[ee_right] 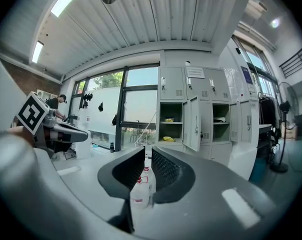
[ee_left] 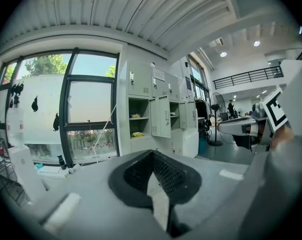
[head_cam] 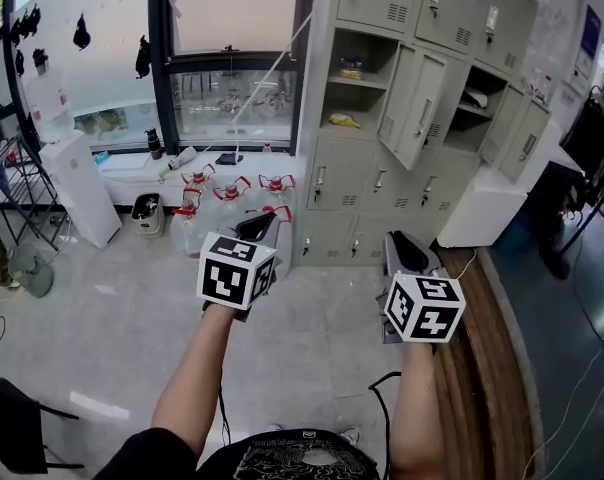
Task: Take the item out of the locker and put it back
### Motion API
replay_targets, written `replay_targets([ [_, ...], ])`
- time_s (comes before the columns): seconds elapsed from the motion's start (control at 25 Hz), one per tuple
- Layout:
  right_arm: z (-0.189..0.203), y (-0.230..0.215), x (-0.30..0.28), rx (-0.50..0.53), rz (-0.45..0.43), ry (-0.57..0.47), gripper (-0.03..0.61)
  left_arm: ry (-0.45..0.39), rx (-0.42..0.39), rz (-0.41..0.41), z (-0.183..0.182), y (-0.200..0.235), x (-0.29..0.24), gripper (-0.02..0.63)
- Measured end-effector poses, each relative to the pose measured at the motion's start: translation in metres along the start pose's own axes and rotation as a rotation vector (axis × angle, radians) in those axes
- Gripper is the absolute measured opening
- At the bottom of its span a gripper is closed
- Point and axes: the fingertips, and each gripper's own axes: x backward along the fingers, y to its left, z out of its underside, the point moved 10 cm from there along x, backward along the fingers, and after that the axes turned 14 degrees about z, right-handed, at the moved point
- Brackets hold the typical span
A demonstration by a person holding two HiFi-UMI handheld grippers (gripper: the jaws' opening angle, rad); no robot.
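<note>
The grey locker bank (head_cam: 374, 180) stands ahead of me with two doors swung open. A yellow item (head_cam: 343, 120) lies on the lower shelf of the open left compartment, also seen in the left gripper view (ee_left: 137, 134) and the right gripper view (ee_right: 168, 139). A smaller item (head_cam: 352, 71) sits on the shelf above it. My left gripper (head_cam: 265, 219) is well short of the lockers, its jaws meeting at the tips (ee_left: 152, 154) with nothing in them. Beside it, my right gripper (head_cam: 401, 241) keeps a narrow gap (ee_right: 147, 151), with nothing between the jaws.
Several water jugs with red handles (head_cam: 230, 194) stand on the floor between me and the lockers. A wooden counter (head_cam: 482, 368) runs along my right. A white cabinet (head_cam: 80, 188) and a bin (head_cam: 147, 214) sit at the left under the window. A black chair (head_cam: 17, 423) is near left.
</note>
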Motion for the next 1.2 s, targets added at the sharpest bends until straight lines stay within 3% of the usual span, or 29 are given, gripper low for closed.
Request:
replay_targets([
  [0.76, -0.001, 0.022, -0.03, -0.004, -0.031, 0.005, 0.186, 0.005, 0.008, -0.02, 0.002, 0.032, -0.004, 0.001],
  [1.2, 0.004, 0.003, -0.074, -0.033, -0.049, 0.001, 0.278, 0.035, -0.01, -0.037, -0.005, 0.042, -0.046, 0.001],
])
